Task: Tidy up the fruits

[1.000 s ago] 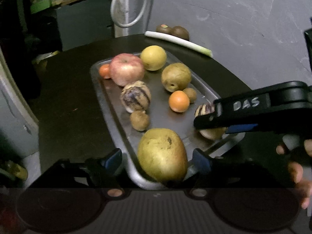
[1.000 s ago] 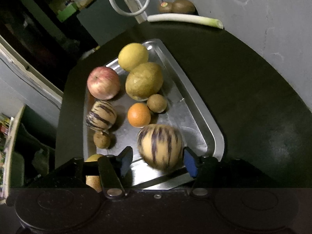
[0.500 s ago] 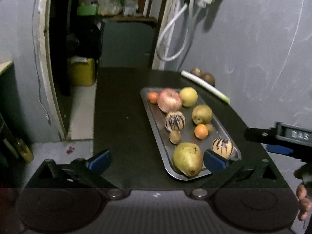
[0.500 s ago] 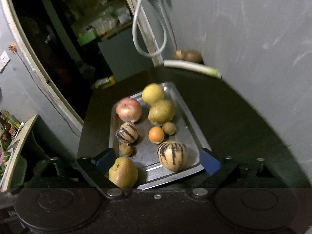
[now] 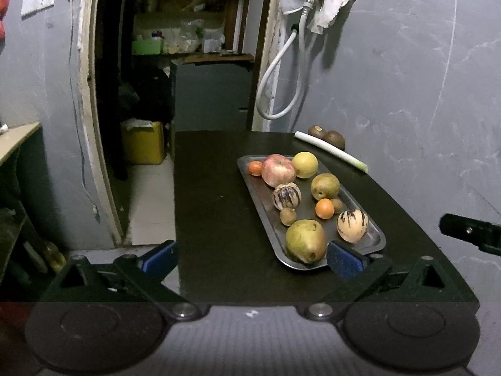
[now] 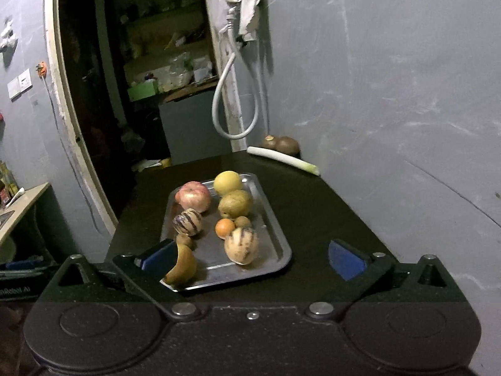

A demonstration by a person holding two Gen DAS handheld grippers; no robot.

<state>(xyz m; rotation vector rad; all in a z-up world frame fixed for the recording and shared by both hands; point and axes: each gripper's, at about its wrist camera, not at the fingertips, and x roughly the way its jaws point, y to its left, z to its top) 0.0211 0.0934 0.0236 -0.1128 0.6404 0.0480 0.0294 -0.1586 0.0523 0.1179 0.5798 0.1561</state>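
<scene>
Grey plaster wall runs along the right of your black table (image 5: pixel 219 213), with a dark doorway at its far end and a white hose (image 5: pixel 275 75) looped on the wall. Your steel tray (image 5: pixel 260 188) sits on the table near that wall, and all the fruit you are sorting lies in it: a red apple (image 5: pixel 278 169), a yellow round fruit (image 5: pixel 305 164), a russet pear (image 5: pixel 325 186), two striped melons (image 5: pixel 286 196) (image 5: pixel 352 225), an orange (image 5: pixel 324 208), a smaller orange (image 5: pixel 255 168) at the far corner, two small brown fruits, and a large green pear (image 5: pixel 305 241) at the near end.

Your left gripper (image 5: pixel 250 258) has its jaws spread wide with nothing between the pads; the tray lies ahead of it, its near corner behind the blue pad on the wall side, not touching so far as you can tell. Your right gripper (image 6: pixel 250 258) has just been opening its jaws and they stand wide and empty; the tray's near end lies ahead, partly hidden by the other blue pad.

Beyond the tray, against the wall, lie a leek (image 5: pixel 330 153) and two dark brown fruits (image 5: pixel 325 136).

Pale lettering at the left edge of the right wrist view is cut off; it seems to end in "Rebot.AI".
</scene>
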